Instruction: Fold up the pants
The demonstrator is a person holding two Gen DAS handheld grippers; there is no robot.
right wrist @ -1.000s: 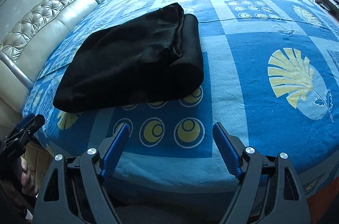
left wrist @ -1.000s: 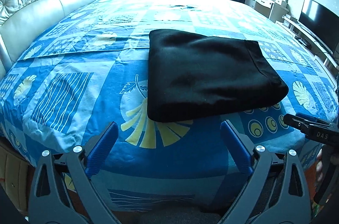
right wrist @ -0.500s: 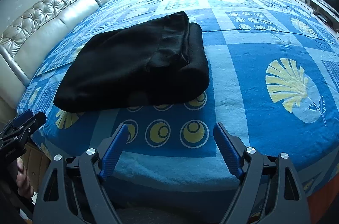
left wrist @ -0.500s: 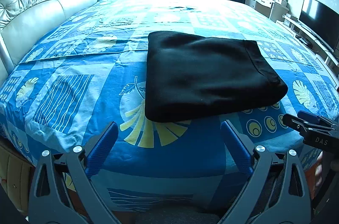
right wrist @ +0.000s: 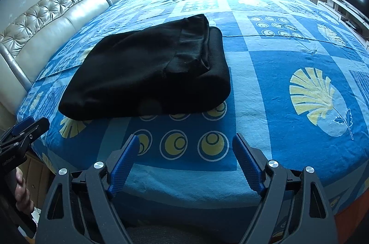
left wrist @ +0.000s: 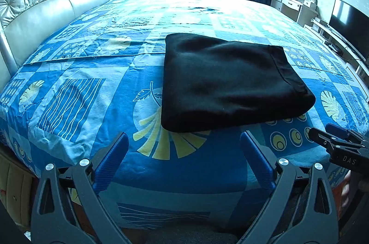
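While both grippers hang over the near edge of the bed, the black pants lie folded into a thick rectangle on the blue patterned bedspread, well beyond the fingertips and touched by neither tool.

From the left wrist view, the left gripper has its jaws spread wide with only bedspread between the blue pads. The pants sit ahead of it and a little to the right, their near edge just past the fingertips in the picture, over a yellow fan-shaped print. Their rounded fold faces right, with a hemmed band running along the top layer near that side.

From the right wrist view, the right gripper also has its jaws spread wide and empty, above a row of yellow circle prints. Here the pants lie ahead and to the left, apart from the jaws, with one row of circles showing between them.

Each tool appears at the side of the other's view: the right gripper low at the right, the left gripper low at the left, with fingers of the person's hand wrapped on its handle.

A tufted headboard stands at the left of the bed.
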